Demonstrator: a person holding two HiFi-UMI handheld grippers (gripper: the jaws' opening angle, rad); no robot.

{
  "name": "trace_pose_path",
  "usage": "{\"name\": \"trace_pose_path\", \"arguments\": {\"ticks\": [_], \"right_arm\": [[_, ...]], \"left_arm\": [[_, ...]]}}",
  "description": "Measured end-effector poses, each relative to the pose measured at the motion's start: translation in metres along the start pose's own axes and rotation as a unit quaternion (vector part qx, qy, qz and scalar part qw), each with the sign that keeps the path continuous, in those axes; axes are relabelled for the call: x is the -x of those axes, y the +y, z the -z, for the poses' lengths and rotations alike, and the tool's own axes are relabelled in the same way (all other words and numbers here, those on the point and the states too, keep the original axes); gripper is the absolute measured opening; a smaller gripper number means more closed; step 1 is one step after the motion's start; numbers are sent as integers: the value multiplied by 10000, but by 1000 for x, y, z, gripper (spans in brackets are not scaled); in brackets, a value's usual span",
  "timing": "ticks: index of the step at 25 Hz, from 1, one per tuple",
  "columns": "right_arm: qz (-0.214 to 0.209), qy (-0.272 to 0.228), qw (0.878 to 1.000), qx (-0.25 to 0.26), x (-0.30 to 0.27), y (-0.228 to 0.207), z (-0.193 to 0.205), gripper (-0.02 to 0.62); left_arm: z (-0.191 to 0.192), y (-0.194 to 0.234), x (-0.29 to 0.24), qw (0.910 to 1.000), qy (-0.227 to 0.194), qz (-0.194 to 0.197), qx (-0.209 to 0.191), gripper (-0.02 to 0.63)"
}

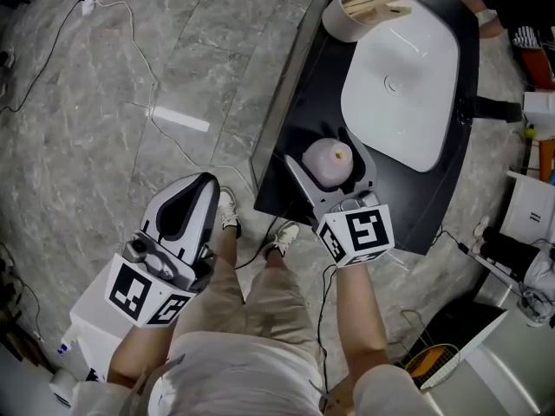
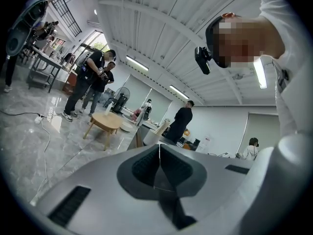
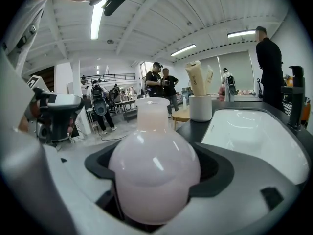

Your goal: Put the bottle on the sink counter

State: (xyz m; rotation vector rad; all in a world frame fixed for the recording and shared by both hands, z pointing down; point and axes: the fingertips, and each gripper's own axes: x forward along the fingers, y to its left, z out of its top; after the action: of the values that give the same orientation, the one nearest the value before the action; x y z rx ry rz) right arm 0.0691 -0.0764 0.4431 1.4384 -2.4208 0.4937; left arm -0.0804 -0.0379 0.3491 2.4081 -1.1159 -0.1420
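Left gripper [image 1: 201,191] hanging nearest, over floor [image 1: 130,76], clear of counter [image 1: 273,189]; only its own view showing jaws pressing together on nothing. Right gripper [image 3: 155,173], forearm [image 1: 360,315] reaching forward, clasping pale bottle [image 1: 327,161] above counter's near edge, beside basin [image 1: 399,85]; contact with counter unclear. Cup [image 1: 341,16] standing at far corner.

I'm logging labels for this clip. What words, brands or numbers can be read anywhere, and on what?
No text can be read.
Bottle: no label shows.
Marker cubes, left and right: square patterns only, no letters.
Tubes in the cup: any print is too blurred.
White box: dark marks too small to read.
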Motion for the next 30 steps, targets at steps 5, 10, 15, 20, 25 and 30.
{"name": "trace_pose_path", "arguments": {"ticks": [5, 10, 15, 20, 25, 30], "right_arm": [[28, 163, 9997, 165, -4, 1, 4, 423], [72, 312, 9991, 287, -7, 0, 8, 423], [57, 328, 9985, 443, -12, -7, -3, 423], [0, 439, 9978, 499, -24, -7, 1, 423], [-21, 661, 9946, 796, -29, -2, 8, 423], [-49, 796, 9931, 859, -31, -2, 10, 423]], "left_arm": [[1, 4, -2, 10000, -10, -34, 50, 17], [4, 4, -5, 9999, -47, -37, 126, 17], [0, 8, -8, 9999, -68, -29, 139, 17], [4, 11, -8, 9998, -55, -69, 182, 17], [5, 12, -8, 9998, -53, -64, 198, 17], [4, 11, -12, 9997, -72, -47, 233, 17]]}}
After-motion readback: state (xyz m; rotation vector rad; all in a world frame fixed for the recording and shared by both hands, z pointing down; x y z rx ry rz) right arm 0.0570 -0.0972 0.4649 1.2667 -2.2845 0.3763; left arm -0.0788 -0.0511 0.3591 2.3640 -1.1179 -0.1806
